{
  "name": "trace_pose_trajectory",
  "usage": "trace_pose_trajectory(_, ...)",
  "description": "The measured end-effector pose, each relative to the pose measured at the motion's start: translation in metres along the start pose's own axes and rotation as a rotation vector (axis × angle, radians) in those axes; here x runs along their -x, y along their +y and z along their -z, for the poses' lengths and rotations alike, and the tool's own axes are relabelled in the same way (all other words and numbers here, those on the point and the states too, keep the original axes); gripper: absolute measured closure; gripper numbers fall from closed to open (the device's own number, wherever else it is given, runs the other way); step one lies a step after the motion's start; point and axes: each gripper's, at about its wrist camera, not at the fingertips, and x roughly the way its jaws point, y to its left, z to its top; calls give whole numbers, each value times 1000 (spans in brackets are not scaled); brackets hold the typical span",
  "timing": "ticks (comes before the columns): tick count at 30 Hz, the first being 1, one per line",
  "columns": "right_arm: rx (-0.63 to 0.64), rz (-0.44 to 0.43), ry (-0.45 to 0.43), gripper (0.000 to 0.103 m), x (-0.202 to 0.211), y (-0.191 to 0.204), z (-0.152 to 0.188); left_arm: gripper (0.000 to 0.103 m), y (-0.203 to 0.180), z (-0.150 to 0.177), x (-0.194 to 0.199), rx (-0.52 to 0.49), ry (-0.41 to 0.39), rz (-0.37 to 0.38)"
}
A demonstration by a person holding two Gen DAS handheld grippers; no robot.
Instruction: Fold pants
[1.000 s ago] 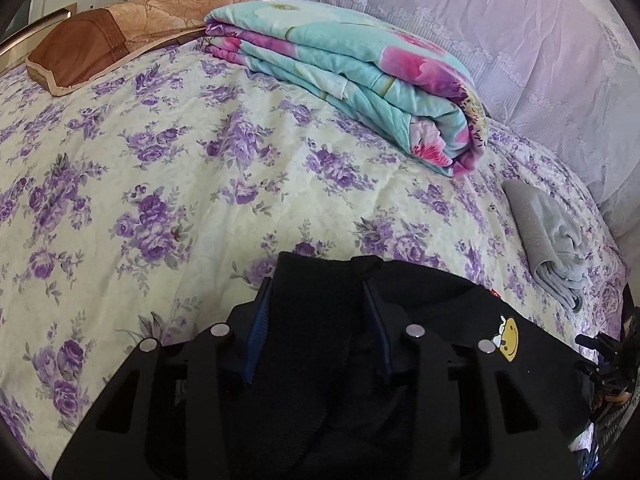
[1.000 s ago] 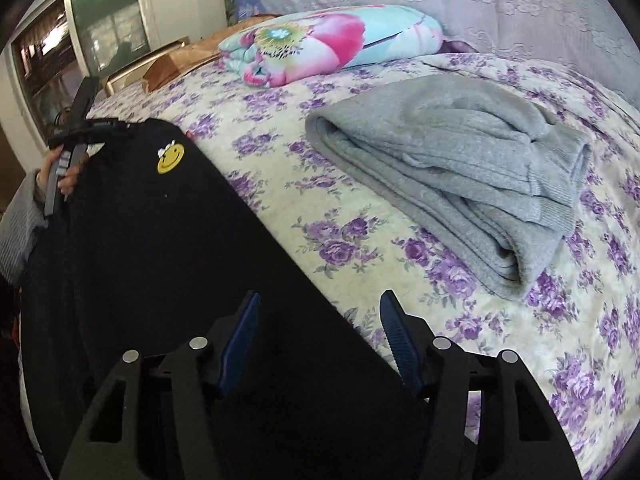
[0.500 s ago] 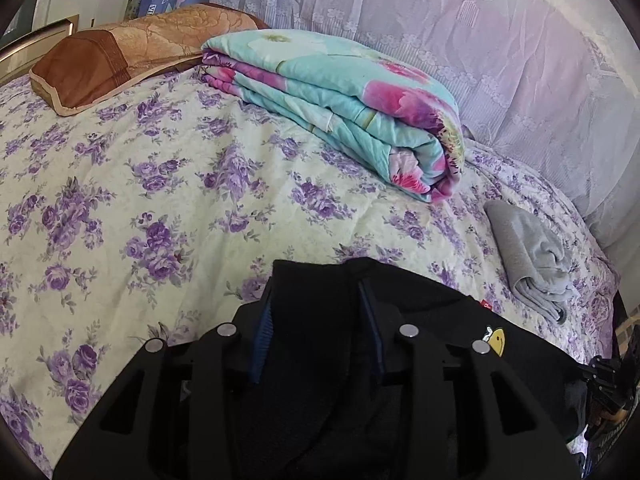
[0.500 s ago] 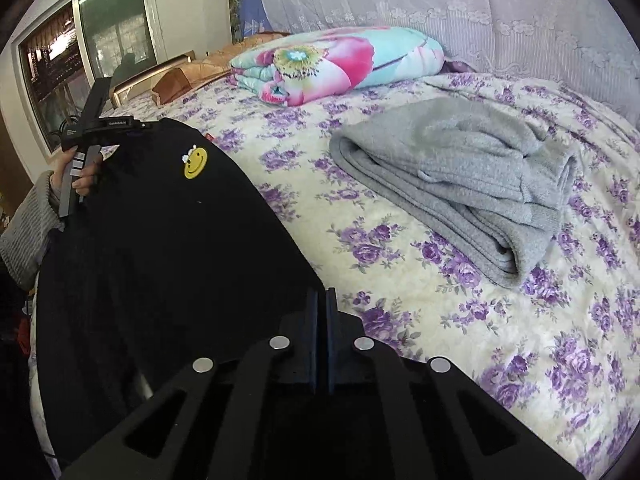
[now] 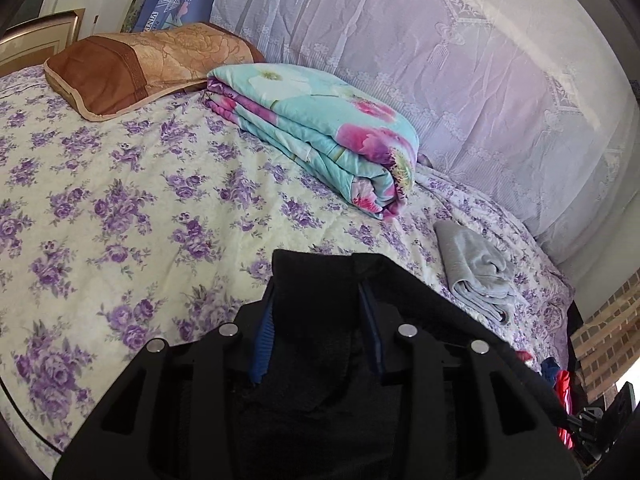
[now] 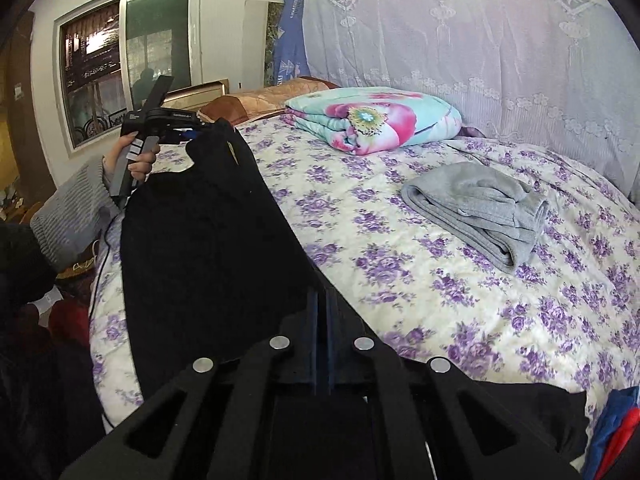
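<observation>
Lifting higher than a second ago: black pants [image 6: 208, 232] rising off the floral bedspread [image 6: 460, 300], smiley patch now turned edge-on, folded floral quilt [image 5: 320, 136] sliding further down the left wrist view. Right gripper [image 6: 322, 308] clenching a pinch of the pants' edge, blue pads pressed flat together after standing apart a second ago. Left gripper [image 5: 316, 320] grasping a thick bunch of the black fabric, jaws having just been narrowing slightly around it. Pants hanging stretched between the two grippers, above the near edge of the bed, lower part draping down over the side. Left hand [image 6: 138, 158], grey knit sleeve, wrapping the left gripper's handle. Folded grey garment [image 6: 480, 208] lying well apart on the bedspread; brown pillow [image 5: 140, 64] touching the quilt's far end.
</observation>
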Motion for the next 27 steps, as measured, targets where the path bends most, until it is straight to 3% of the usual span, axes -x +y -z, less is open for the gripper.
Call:
trace_pose_trajectory(4,24,-18,8,100,13,41,24,67,14,21,32,3,-4,22)
trace_pose_trajectory(11,-11,-67,47,100,17,85,70,63,54,79,73,38,58,-1)
trace_pose_trajectory(13,-25,-79,57,100,15,91,80,53,64,89,77,35,70,-28)
trace_pose_trajectory(20,-62,-81,75,100,7,103,103,39,77,117,94,98,87,-10)
trace_pose_trajectory(22,-71,-80,72,100,8,103,104,30,74,118,102,110,79,11)
trace_pose_trajectory(25,-79,-81,62,100,10,103,105,16,85,115,120,200,32,50)
trace_pose_trajectory(27,-89,-89,56,99,10,101,105,17,95,110,124,271,31,89)
